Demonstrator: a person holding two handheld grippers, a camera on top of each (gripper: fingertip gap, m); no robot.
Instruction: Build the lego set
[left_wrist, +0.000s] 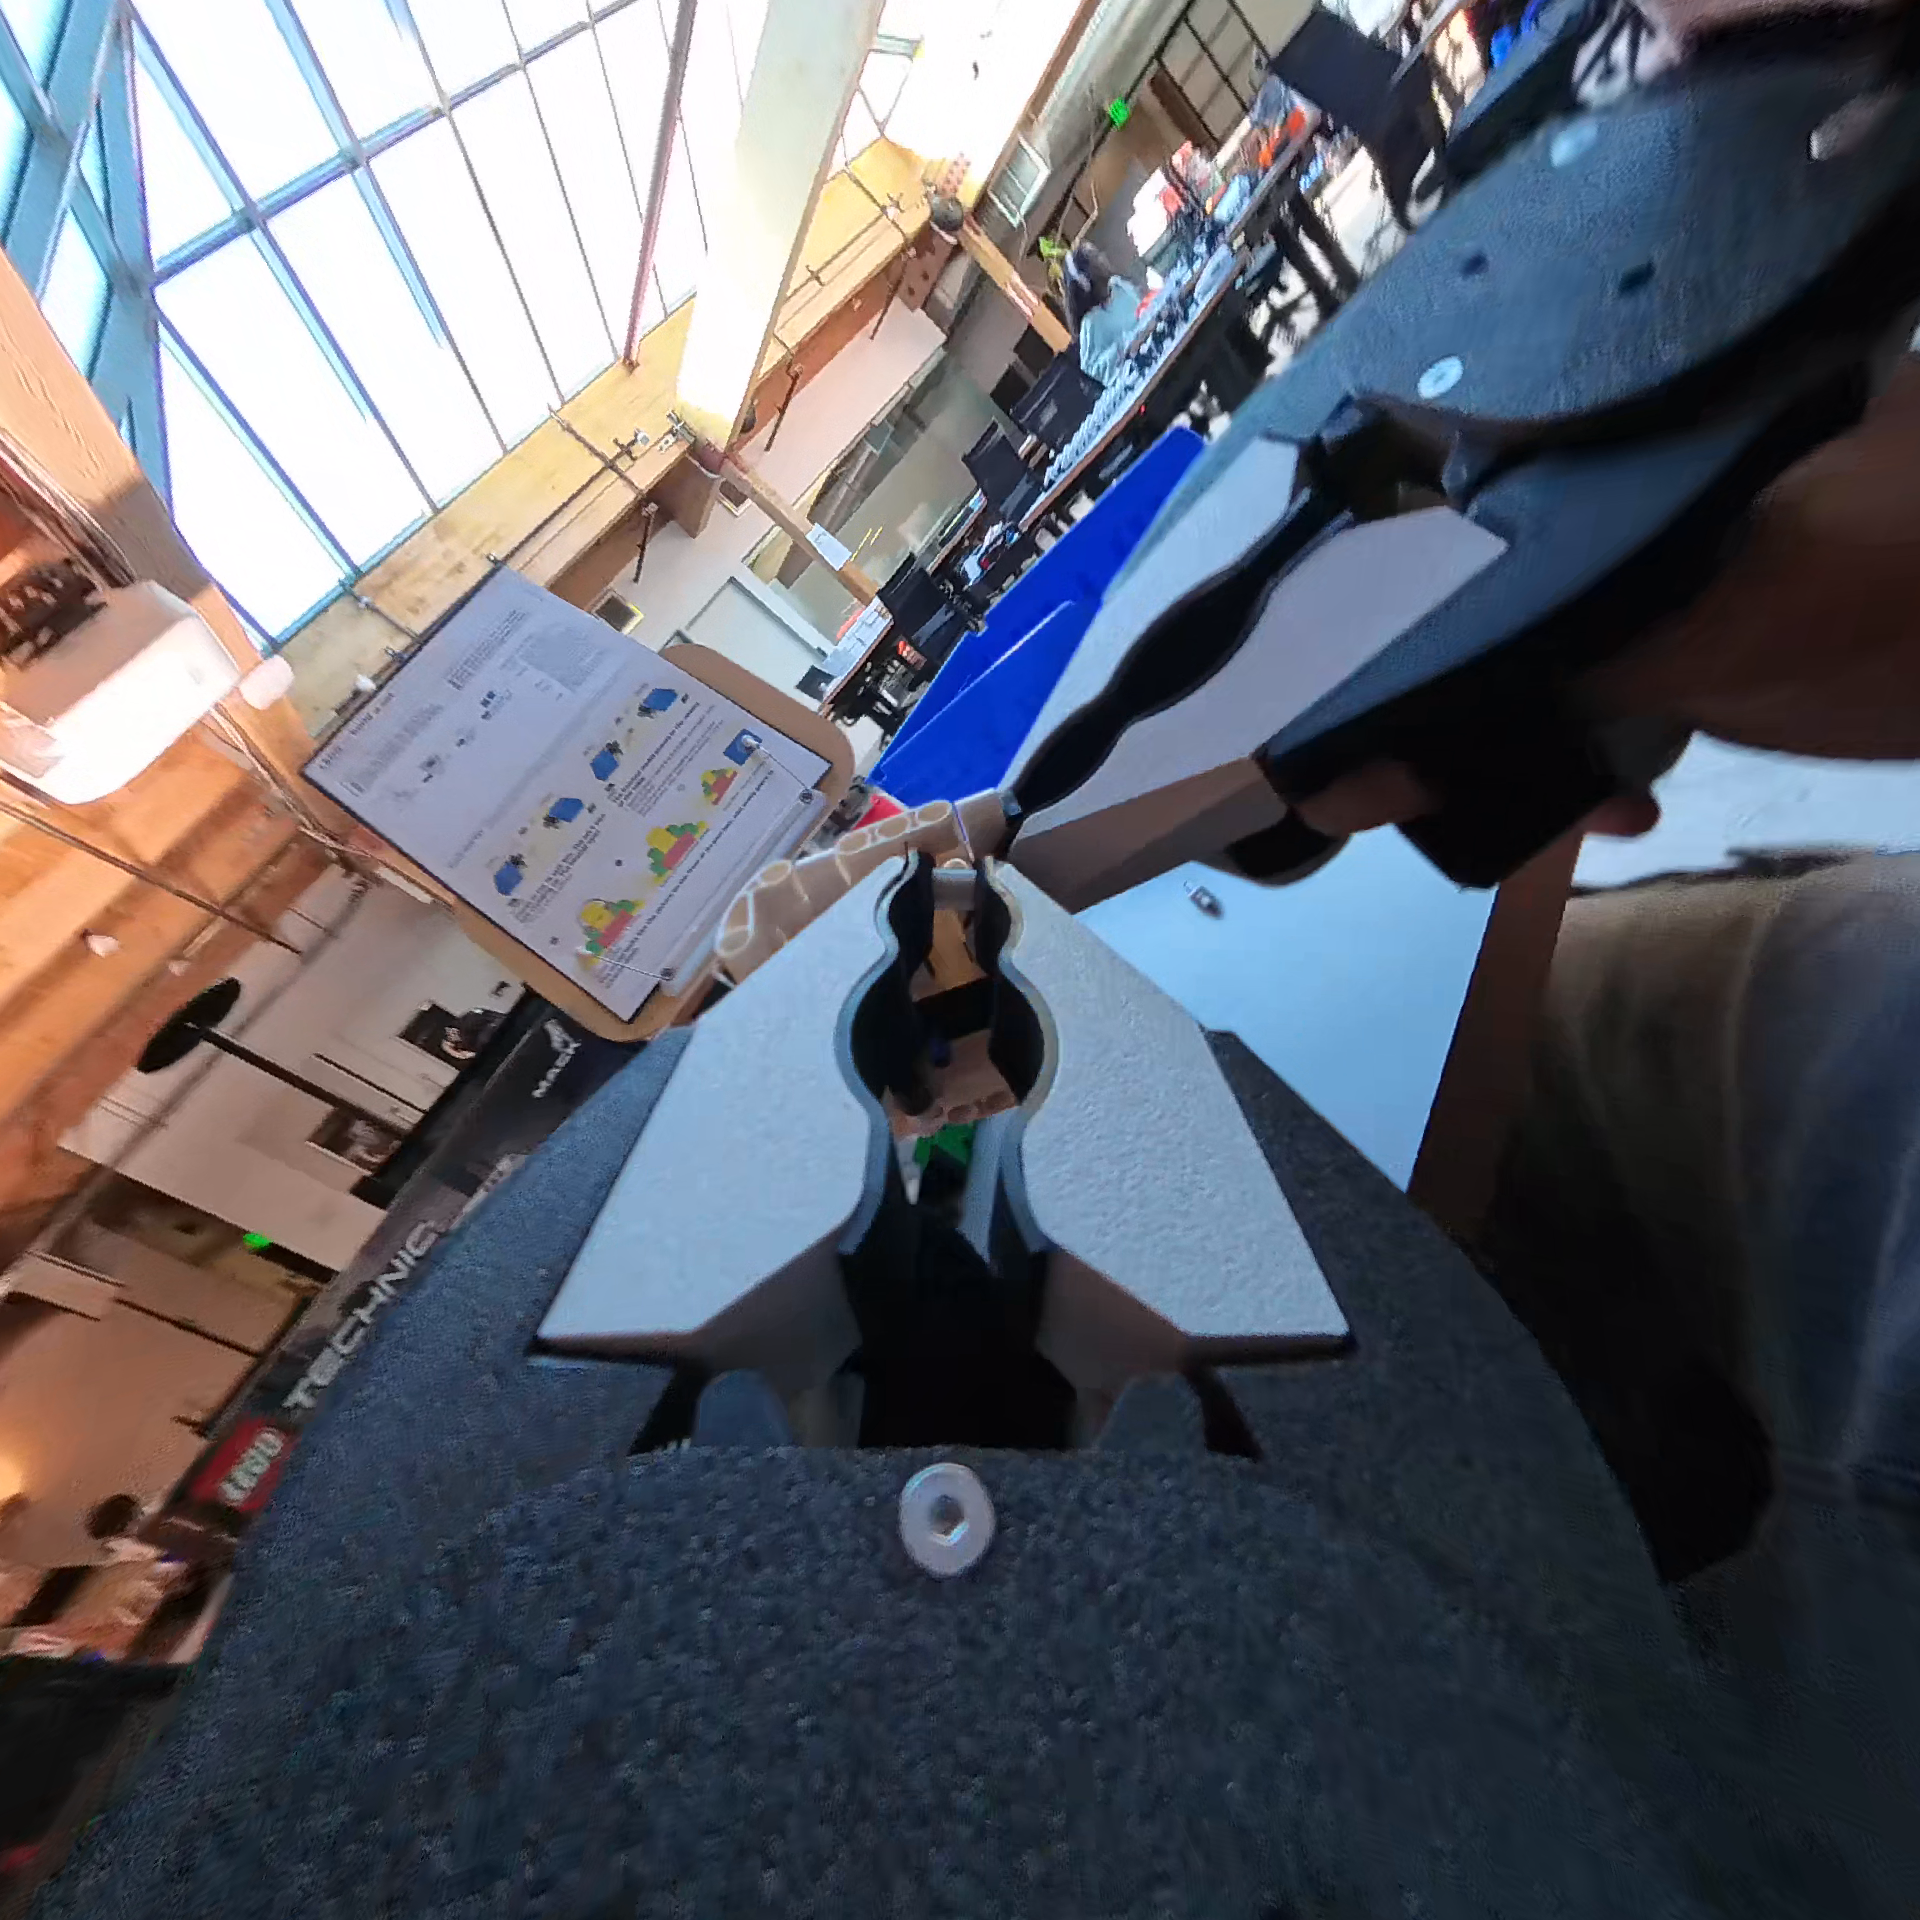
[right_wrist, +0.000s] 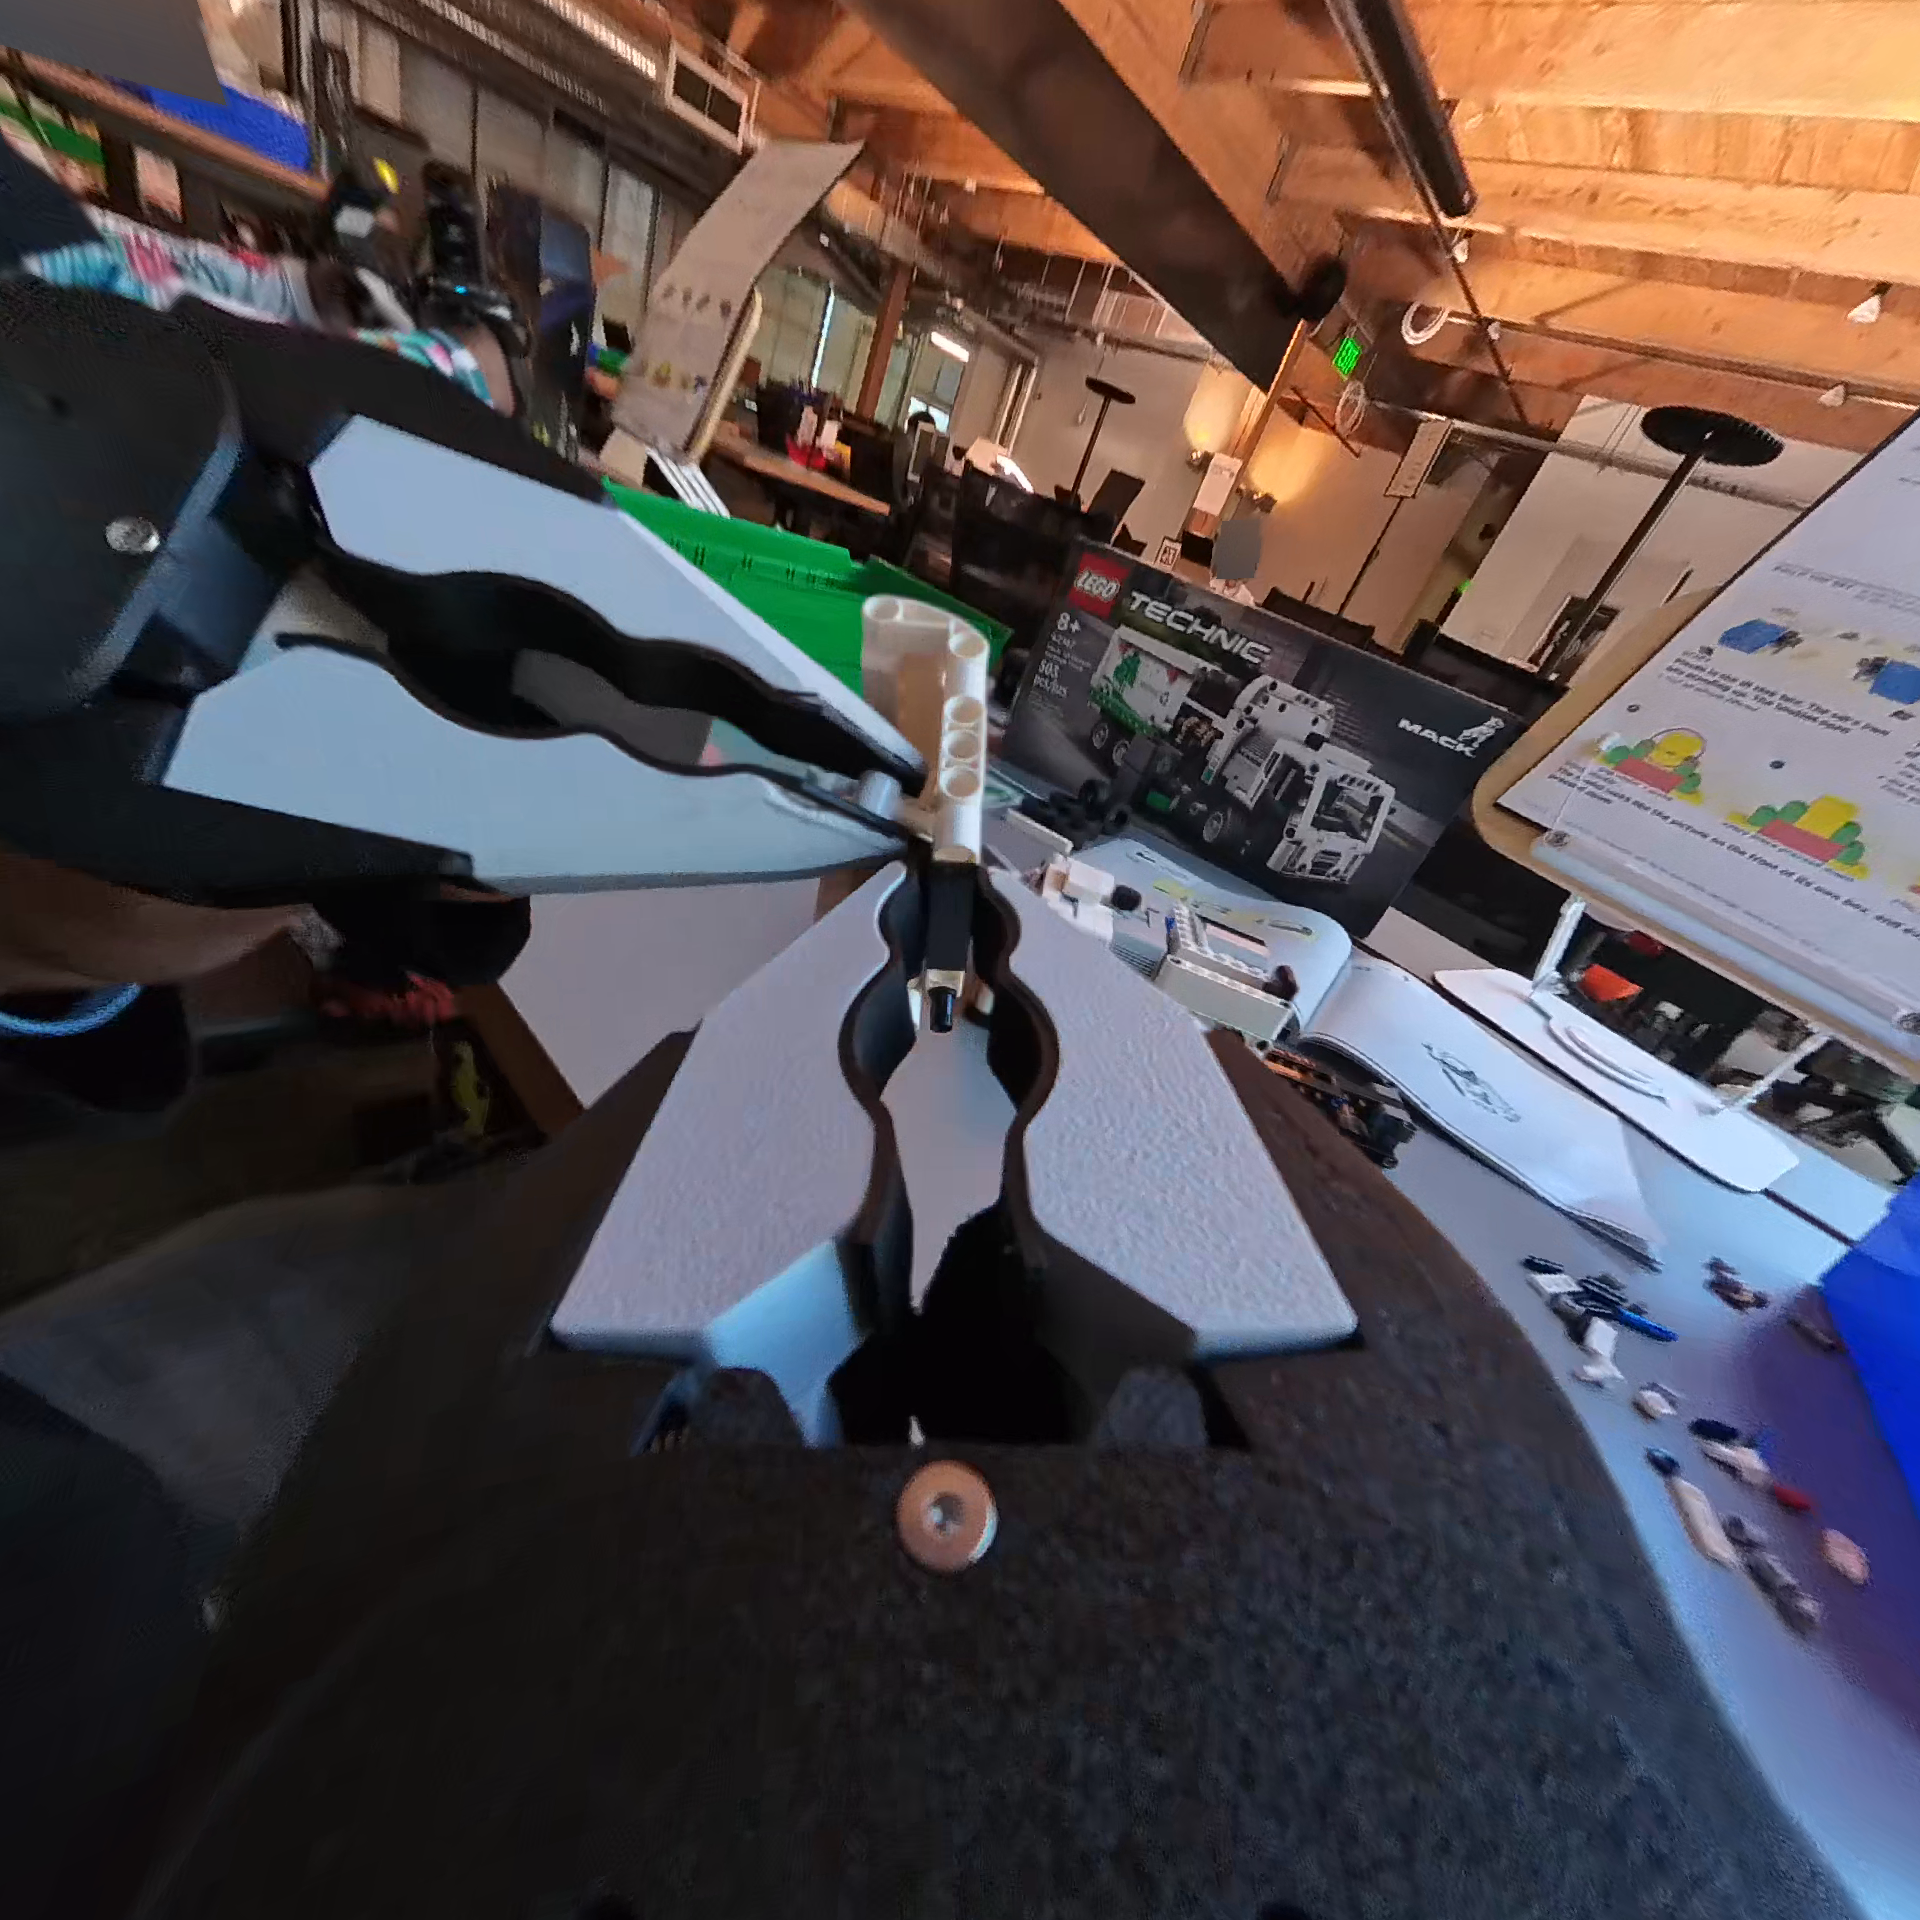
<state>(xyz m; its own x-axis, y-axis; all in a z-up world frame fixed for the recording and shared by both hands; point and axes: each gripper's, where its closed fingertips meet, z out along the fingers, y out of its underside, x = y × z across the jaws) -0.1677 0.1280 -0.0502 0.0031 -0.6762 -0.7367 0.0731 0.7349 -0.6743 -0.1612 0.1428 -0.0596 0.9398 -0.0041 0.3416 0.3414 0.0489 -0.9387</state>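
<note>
Left tongs (left_wrist: 951, 868): pinching white angled beam (left_wrist: 821, 883), frame centre.
Right tongs (right_wrist: 948, 883): pinching black pin (right_wrist: 943, 935) at the beam's end.

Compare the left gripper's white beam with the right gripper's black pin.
The white beam is angled, with round holes; the black pin is a thin rod. The beam is far larger than the pin. The beam juts beyond the left gripper; the pin lies inside the right gripper. Both are clamped.

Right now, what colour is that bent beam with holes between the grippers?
White: the bent beam shows best in the right wrist view.
</note>
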